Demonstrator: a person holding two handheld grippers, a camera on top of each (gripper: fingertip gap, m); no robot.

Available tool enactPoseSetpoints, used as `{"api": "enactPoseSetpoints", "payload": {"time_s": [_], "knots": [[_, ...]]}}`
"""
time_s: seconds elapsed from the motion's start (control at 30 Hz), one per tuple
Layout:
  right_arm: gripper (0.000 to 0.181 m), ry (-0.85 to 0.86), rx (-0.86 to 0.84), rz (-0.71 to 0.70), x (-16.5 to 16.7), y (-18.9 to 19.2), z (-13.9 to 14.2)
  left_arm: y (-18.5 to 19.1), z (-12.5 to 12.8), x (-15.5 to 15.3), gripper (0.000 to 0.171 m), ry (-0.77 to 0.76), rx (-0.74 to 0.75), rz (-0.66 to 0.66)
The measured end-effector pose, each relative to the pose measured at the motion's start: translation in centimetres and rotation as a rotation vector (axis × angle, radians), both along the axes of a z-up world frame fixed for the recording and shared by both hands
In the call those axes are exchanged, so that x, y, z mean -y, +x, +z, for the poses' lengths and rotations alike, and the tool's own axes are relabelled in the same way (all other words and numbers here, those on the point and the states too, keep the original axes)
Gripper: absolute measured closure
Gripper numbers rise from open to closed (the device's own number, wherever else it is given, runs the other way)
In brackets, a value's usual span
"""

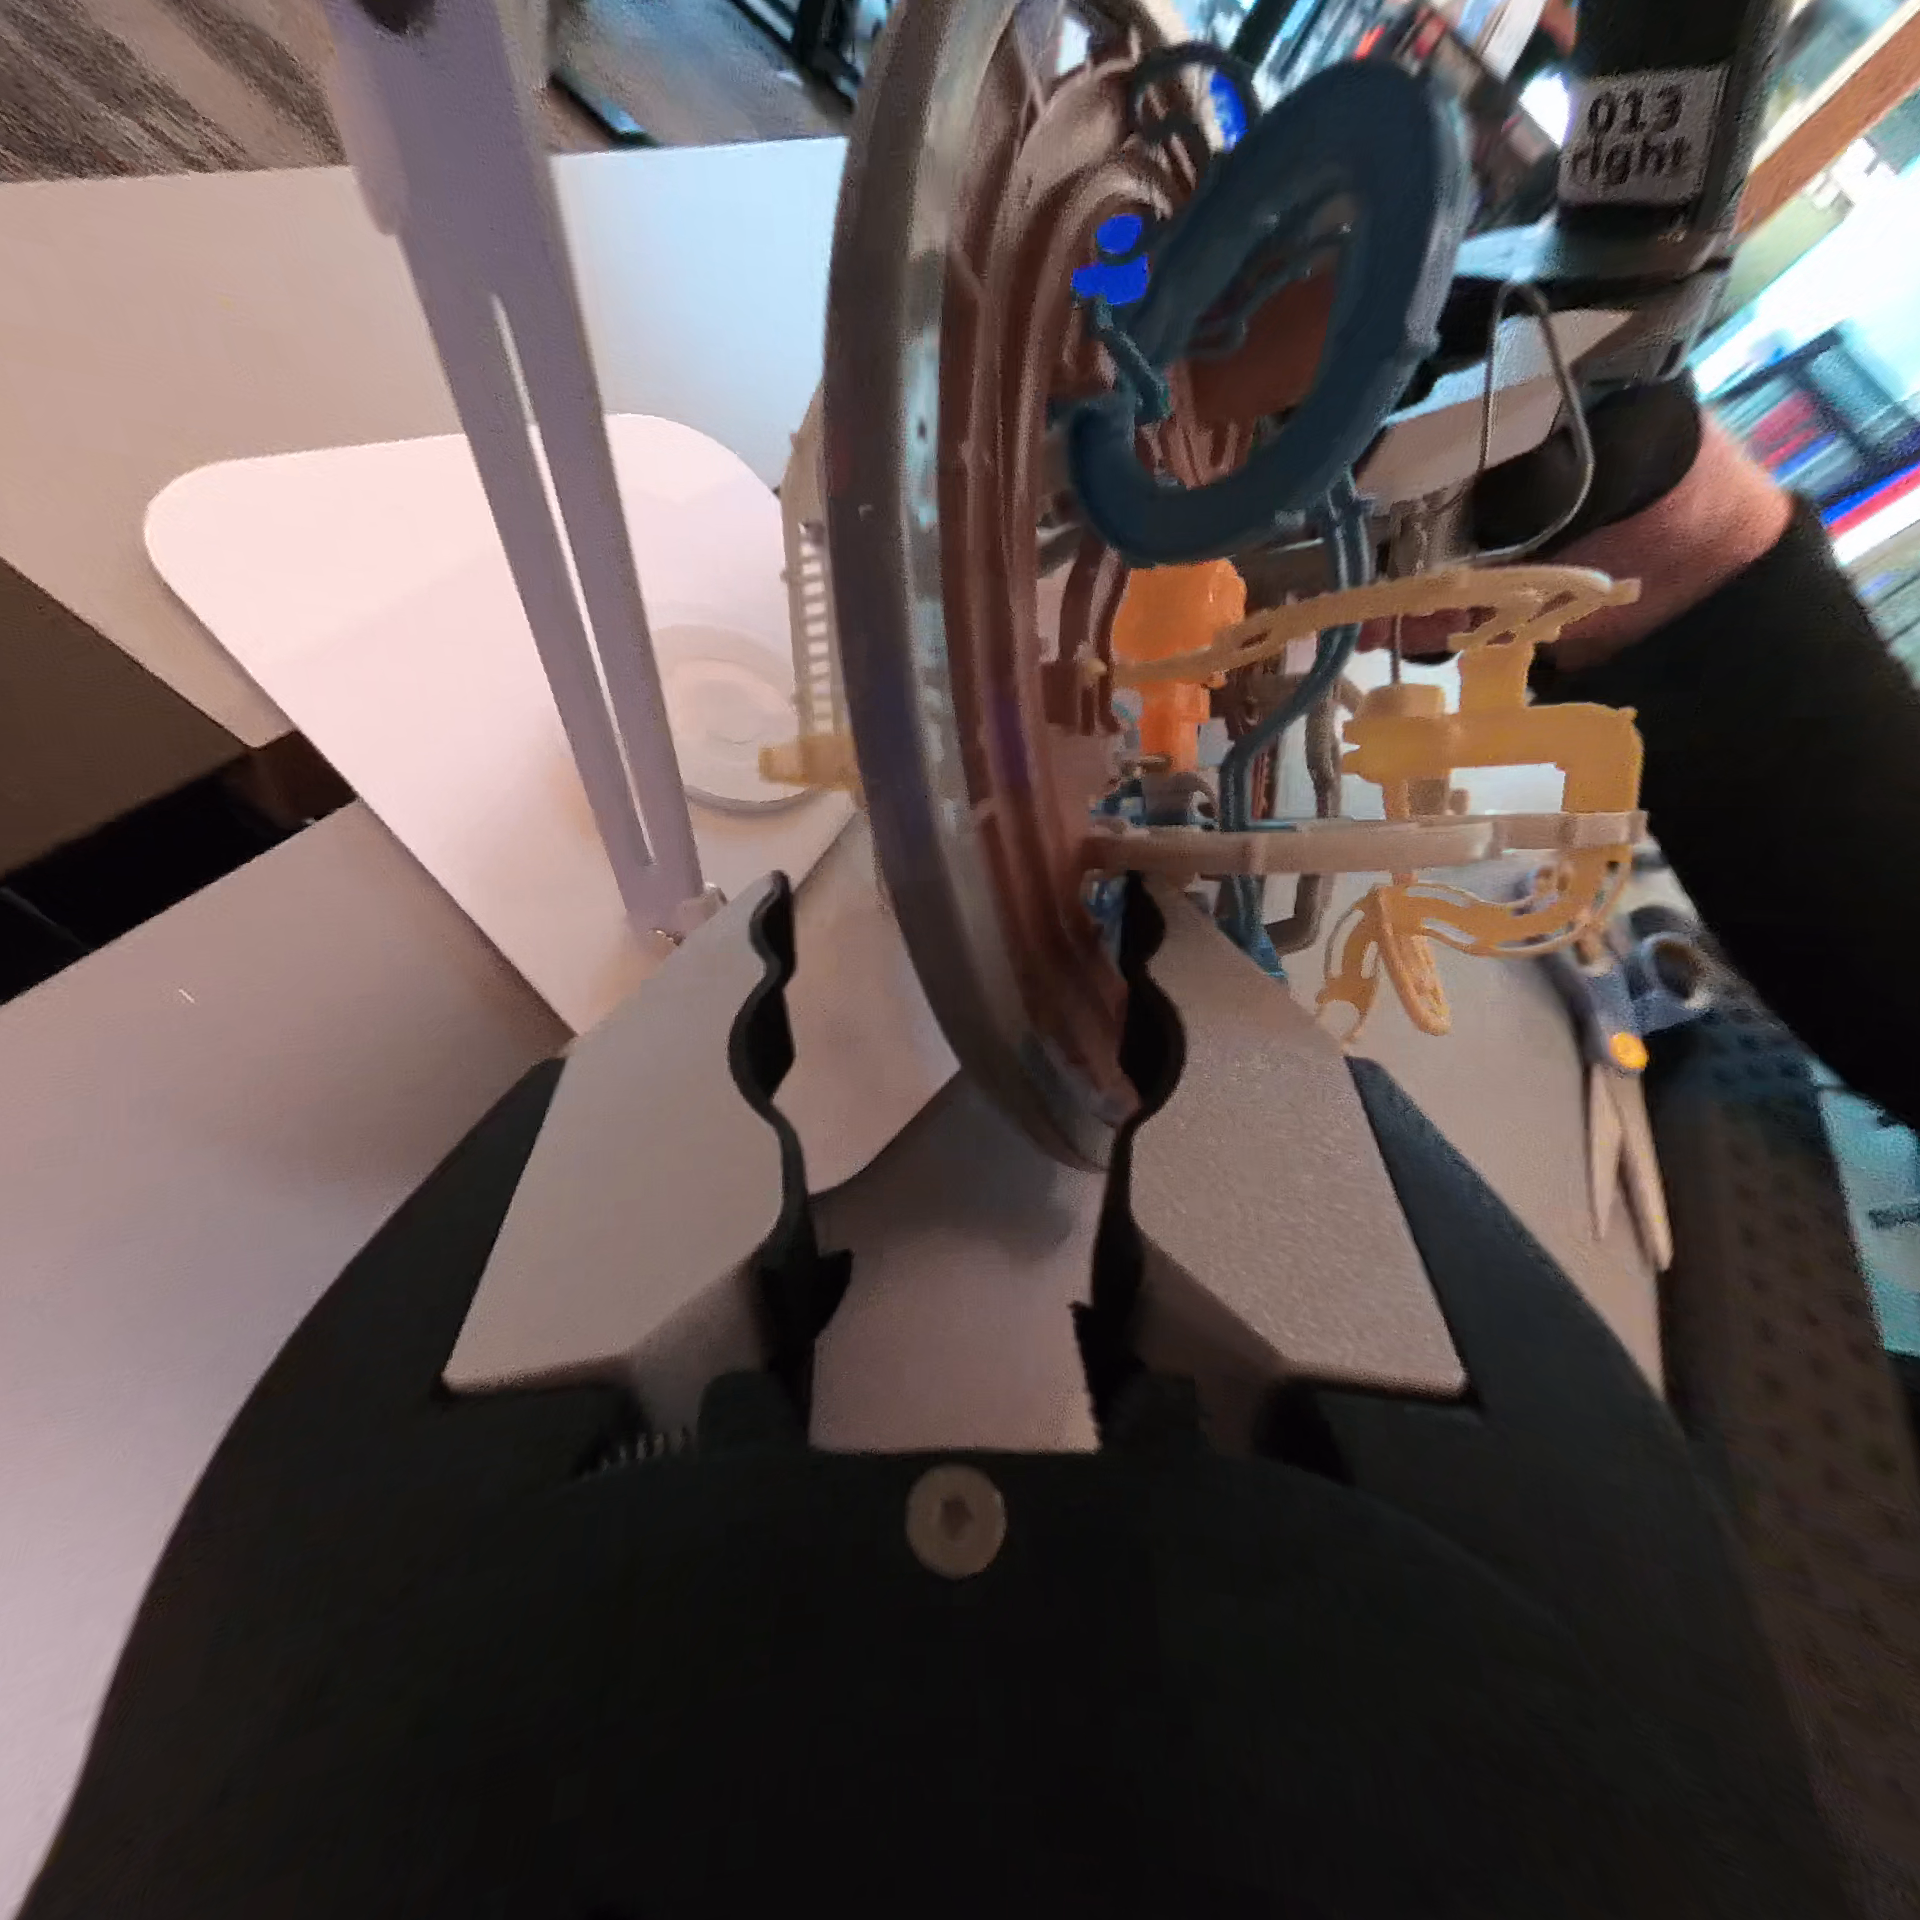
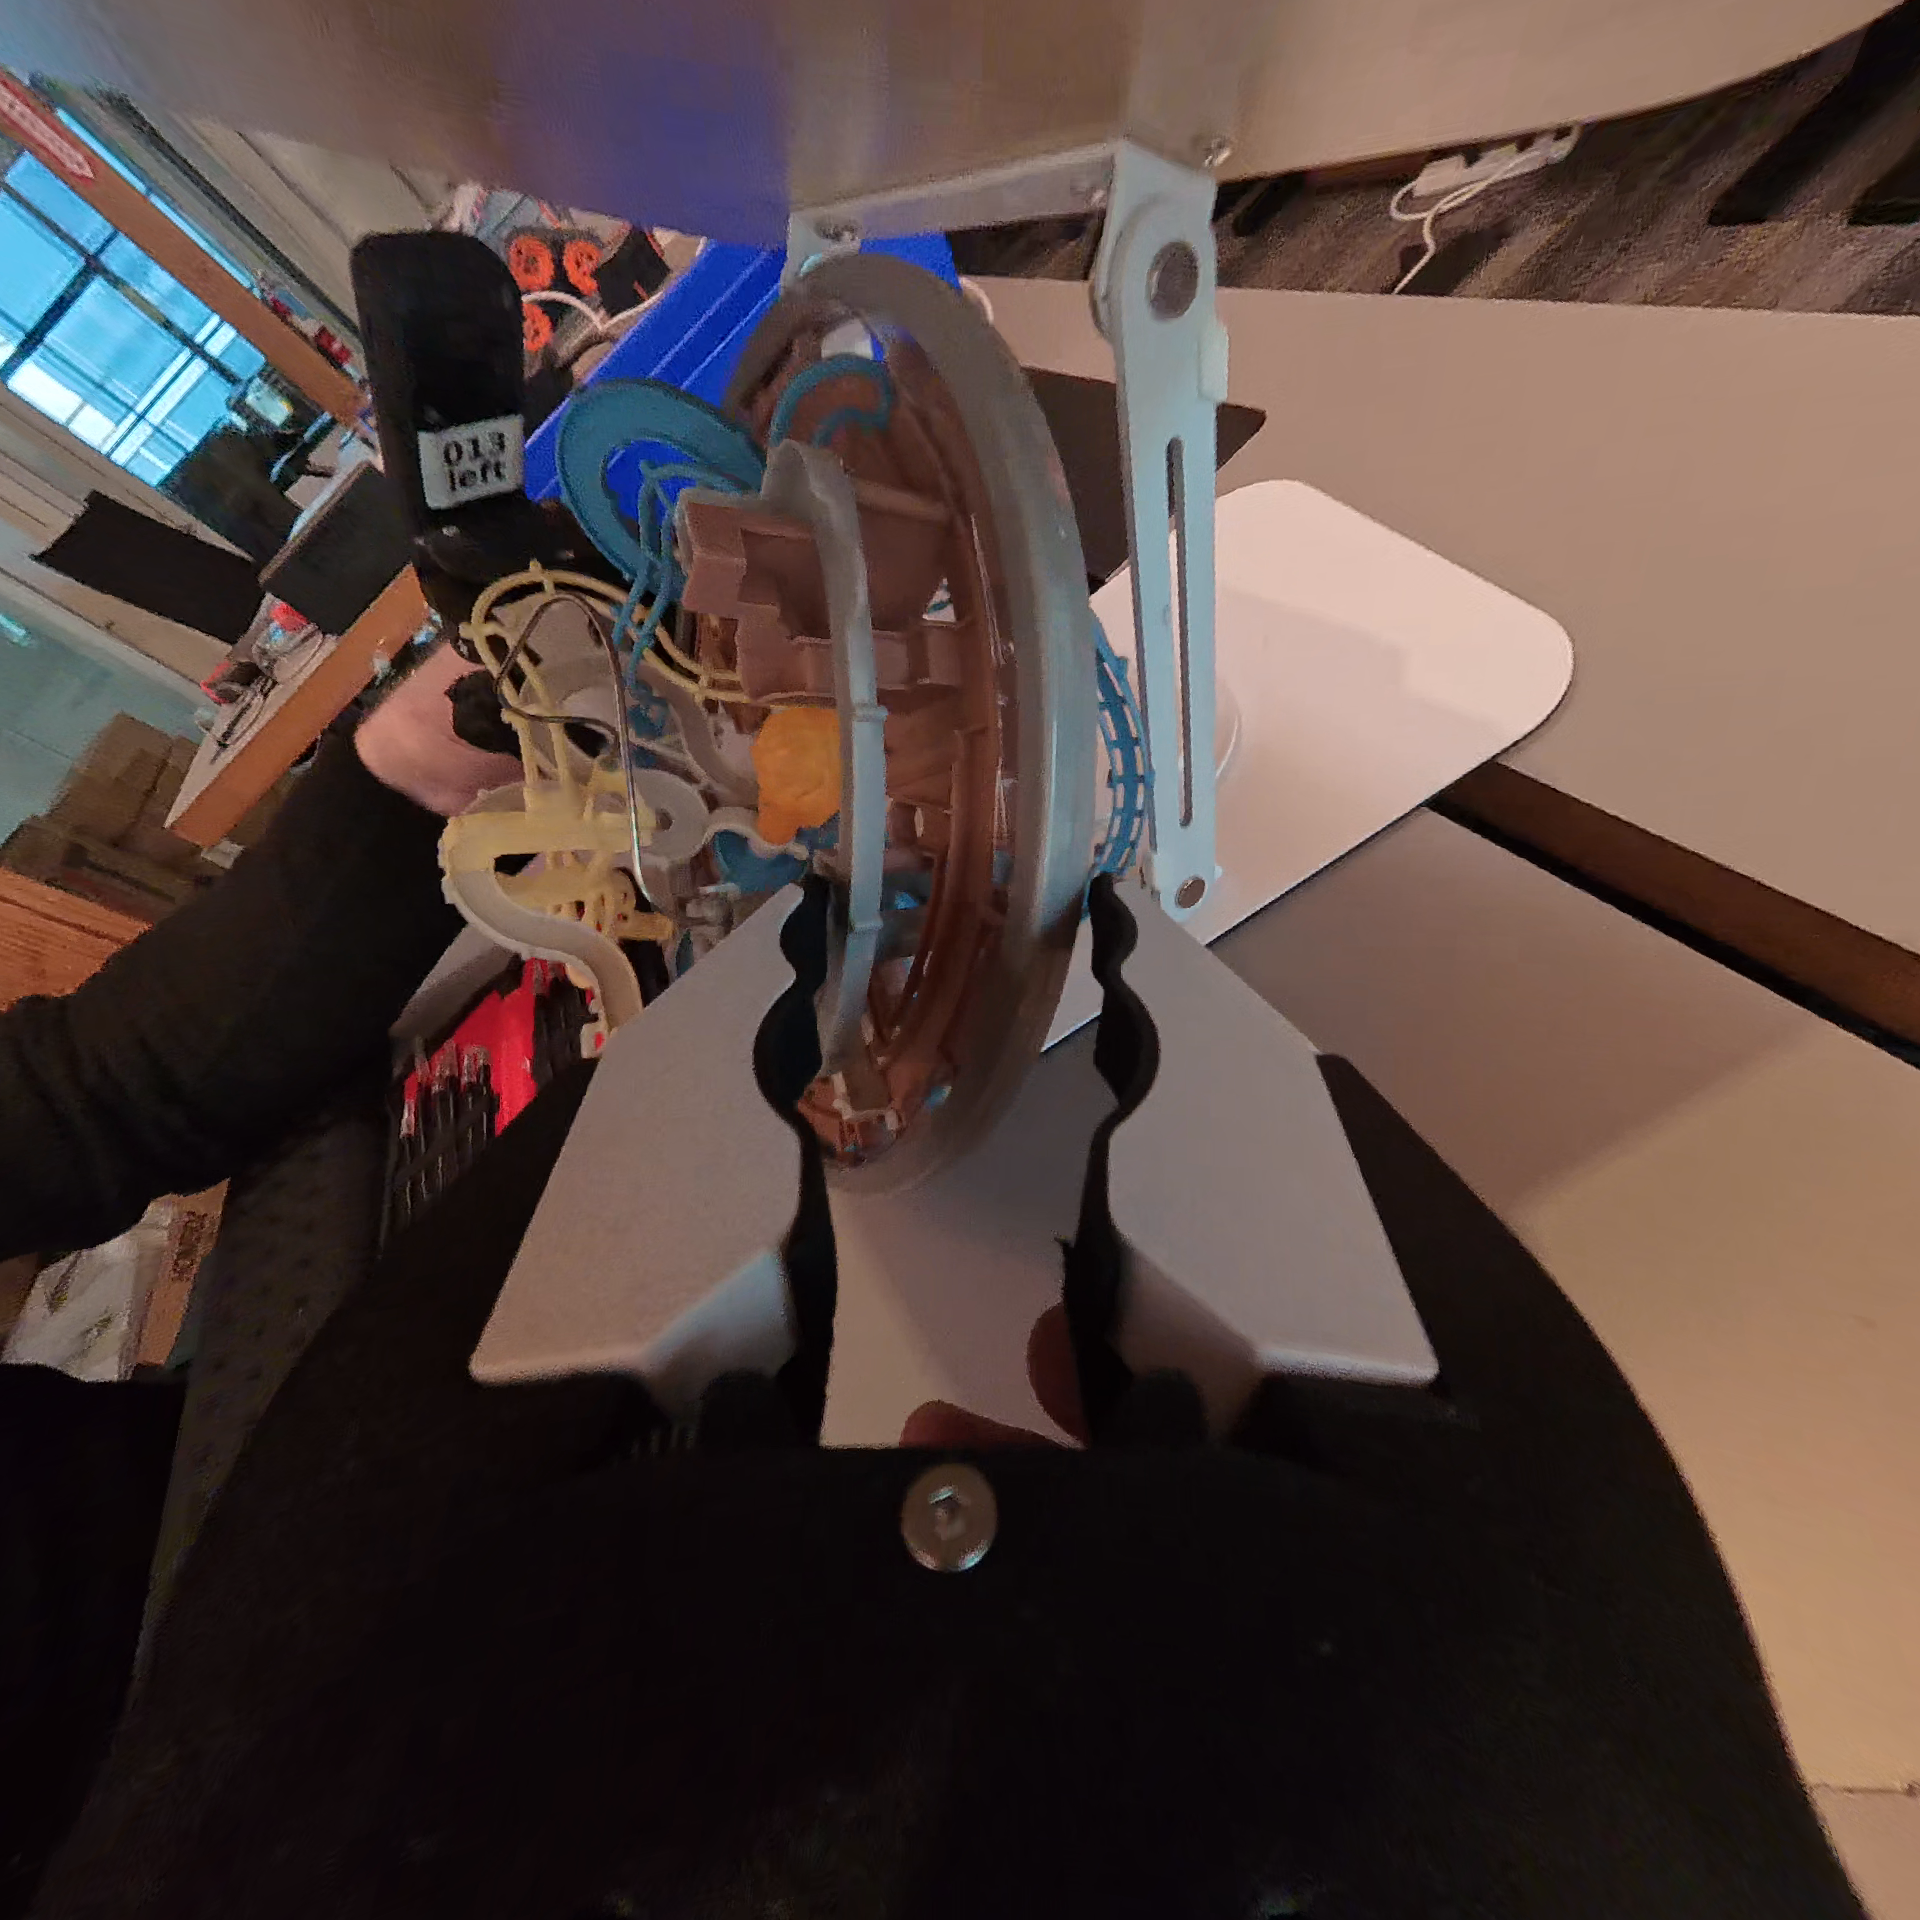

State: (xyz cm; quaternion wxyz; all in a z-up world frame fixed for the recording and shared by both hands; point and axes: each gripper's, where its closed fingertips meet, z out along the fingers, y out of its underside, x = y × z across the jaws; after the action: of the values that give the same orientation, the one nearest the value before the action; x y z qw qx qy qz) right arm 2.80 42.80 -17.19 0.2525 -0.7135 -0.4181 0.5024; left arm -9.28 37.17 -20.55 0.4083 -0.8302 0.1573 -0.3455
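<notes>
1. Left tongs [image 1: 951, 997]: jaws apart, tilted, held above the white surface [image 1: 208, 1091]. The grey ring [image 1: 894, 623] of a round plastic maze toy sits between the fingers, its lower edge against the right pad; no firm clamp is seen.
2. Right tongs [image 2: 951, 997]: jaws apart, ring [image 2: 1039, 623] edge-on between them, near the right pad.
3. Beyond: white stand arm [image 1: 540, 499], its flat base [image 2: 1403, 665].
</notes>
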Motion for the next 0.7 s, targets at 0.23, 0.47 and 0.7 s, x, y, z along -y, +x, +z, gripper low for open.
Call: {"api": "enactPoseSetpoints", "payload": {"time_s": [0.23, 0.47, 0.7], "knots": [[0.138, 0.021, -0.018, 0.049, 2.6, 0.3, 0.3, 1.7, -0.2, 2.8, 0.141, -0.078, 0.058, -0.115], [0.140, 0.031, -0.118, 0.062, 7.7, 1.8, 3.4, 3.6, 3.0, 8.5, 0.148, 0.026, 0.003, -0.219], [0.139, 0.069, -0.198, 0.159, 18.2, -2.9, 7.1, -1.2, 8.0, 19.5, 0.147, 0.046, -0.082, -0.159]]}}
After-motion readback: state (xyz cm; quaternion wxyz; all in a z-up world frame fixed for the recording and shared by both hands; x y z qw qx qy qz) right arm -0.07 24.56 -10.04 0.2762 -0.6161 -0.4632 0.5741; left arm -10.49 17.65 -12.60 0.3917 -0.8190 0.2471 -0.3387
